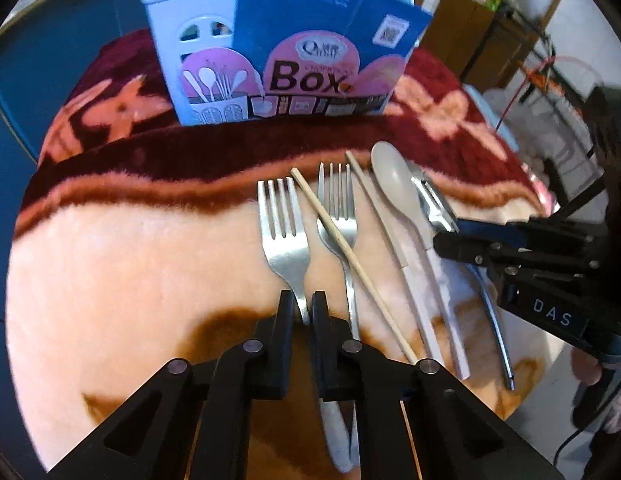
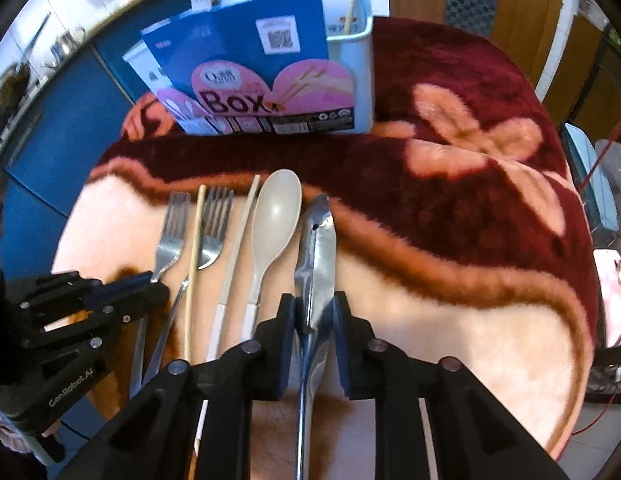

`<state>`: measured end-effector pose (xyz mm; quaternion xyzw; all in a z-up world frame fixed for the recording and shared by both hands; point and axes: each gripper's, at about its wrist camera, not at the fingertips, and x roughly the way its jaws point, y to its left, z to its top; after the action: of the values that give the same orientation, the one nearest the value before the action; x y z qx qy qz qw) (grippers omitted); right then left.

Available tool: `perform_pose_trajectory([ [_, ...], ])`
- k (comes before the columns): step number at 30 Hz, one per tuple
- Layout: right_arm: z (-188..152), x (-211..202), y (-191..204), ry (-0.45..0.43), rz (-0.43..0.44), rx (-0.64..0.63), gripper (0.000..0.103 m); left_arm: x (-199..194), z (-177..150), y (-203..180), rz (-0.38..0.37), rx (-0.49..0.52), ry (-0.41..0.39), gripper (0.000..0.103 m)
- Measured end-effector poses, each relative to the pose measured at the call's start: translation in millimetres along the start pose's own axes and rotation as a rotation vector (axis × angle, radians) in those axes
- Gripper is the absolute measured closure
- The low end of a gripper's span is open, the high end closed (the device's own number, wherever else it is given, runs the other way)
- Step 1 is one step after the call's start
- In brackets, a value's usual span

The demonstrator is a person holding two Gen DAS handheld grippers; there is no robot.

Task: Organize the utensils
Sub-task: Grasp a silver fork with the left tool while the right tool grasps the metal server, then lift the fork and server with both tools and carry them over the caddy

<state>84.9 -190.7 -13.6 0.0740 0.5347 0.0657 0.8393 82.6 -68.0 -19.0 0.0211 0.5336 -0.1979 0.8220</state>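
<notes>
Left wrist cam first. The pale blue utensil holder stands at the far edge of the fuzzy red-and-peach blanket, with a blue cardboard sleeve wrapped on it. The big word "Box" reads clearly on a pink patch, there's a QR code up top, and the small logo above "Box" is too fuzzy to read. Laid out in a row on the blanket: two metal forks, two chopsticks, one beige spoon and a metal tool on the far right. The left gripper has its fingers pinched nearly together on the neck of the left fork. One wooden chopstick lies slanted across the second fork. The right gripper comes in from the right side, and its body says "DAS".

Right wrist cam. Same sleeve, "Box" and the QR code again. The holder already has a fork and some sticks poking out the top. The right gripper is clamped narrow on the steel tongs-like tool, which lies just right of the spoon. Count here matches: two forks, two chopsticks, one spoon. The left gripper sits at the left and reads "GenRobot.AI" on its side.
</notes>
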Motion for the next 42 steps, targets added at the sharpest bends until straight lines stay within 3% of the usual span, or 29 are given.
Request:
perform_pose_trajectory([
  [6, -26, -26, 3, -0.188, 0.041, -0.012, 0.083, -19, -23, -1, -0.067, 0.013, -0.150, 0.099],
  [17, -36, -82, 15, -0.526, 0.082, -0.044, 0.083, -87, -27, -1, -0.040, 0.036, -0.467, 0.099],
  [23, -28, -106, 14, -0.684, 0.128, -0.026, 0.083, -113, -12, 5, -0.034, 0.023, -0.591, 0.099],
  [29, -3, -120, 13, -0.765, 0.132, -0.034, 0.083, -125, 19, 13, -0.024, -0.013, -0.652, 0.099],
  [42, 57, -120, 10, -0.853, 0.081, -0.056, 0.083, -142, 93, 30, 0.032, -0.030, -0.787, 0.099],
])
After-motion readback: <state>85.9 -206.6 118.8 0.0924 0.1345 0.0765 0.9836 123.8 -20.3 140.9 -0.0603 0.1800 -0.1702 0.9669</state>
